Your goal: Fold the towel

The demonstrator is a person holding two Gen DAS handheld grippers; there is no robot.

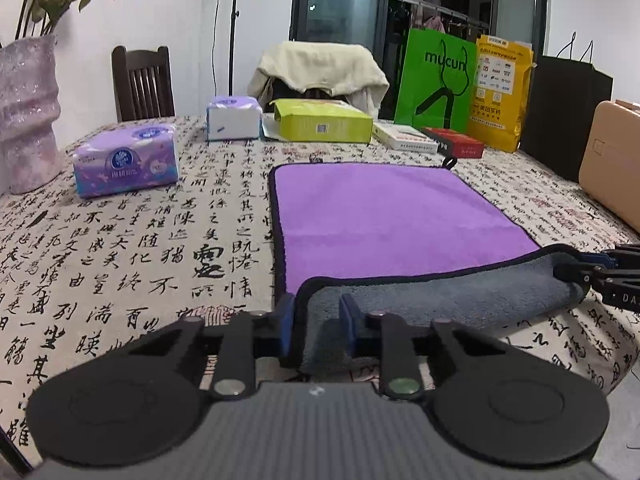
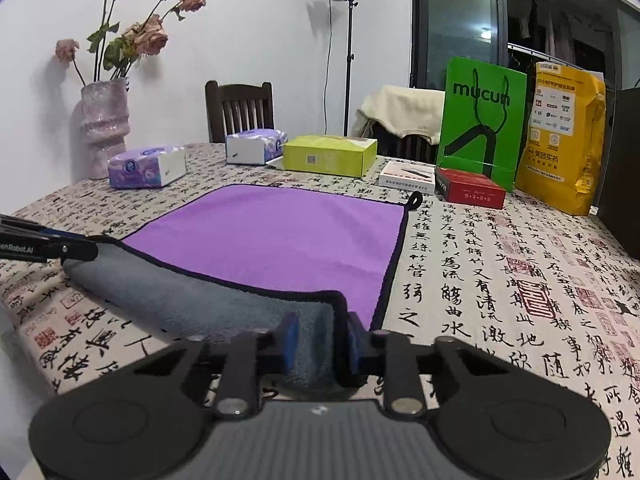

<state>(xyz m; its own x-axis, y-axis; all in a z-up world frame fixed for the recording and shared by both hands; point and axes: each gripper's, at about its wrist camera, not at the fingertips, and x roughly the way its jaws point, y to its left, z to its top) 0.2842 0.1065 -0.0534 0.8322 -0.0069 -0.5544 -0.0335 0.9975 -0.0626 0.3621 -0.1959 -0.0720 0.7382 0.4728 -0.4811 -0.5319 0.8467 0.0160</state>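
Note:
A purple towel (image 1: pixel 384 216) with a grey underside and black trim lies on the table, also in the right wrist view (image 2: pixel 288 240). Its near edge is lifted and curled over, grey side up (image 1: pixel 440 300). My left gripper (image 1: pixel 318 320) is shut on the towel's near left corner. My right gripper (image 2: pixel 320 340) is shut on the near right corner. Each gripper shows in the other's view, the right one at the right edge (image 1: pixel 612 276), the left one at the left edge (image 2: pixel 48 246).
The table has a calligraphy-print cloth (image 1: pixel 160 248). Two tissue packs (image 1: pixel 126 166) (image 1: pixel 234 118), a green box (image 1: pixel 324 122), a white box (image 2: pixel 406 178), a red box (image 2: pixel 470 188), bags (image 1: pixel 436 80) and a vase (image 1: pixel 26 112) stand behind and left. A tan case (image 1: pixel 612 164) is at right.

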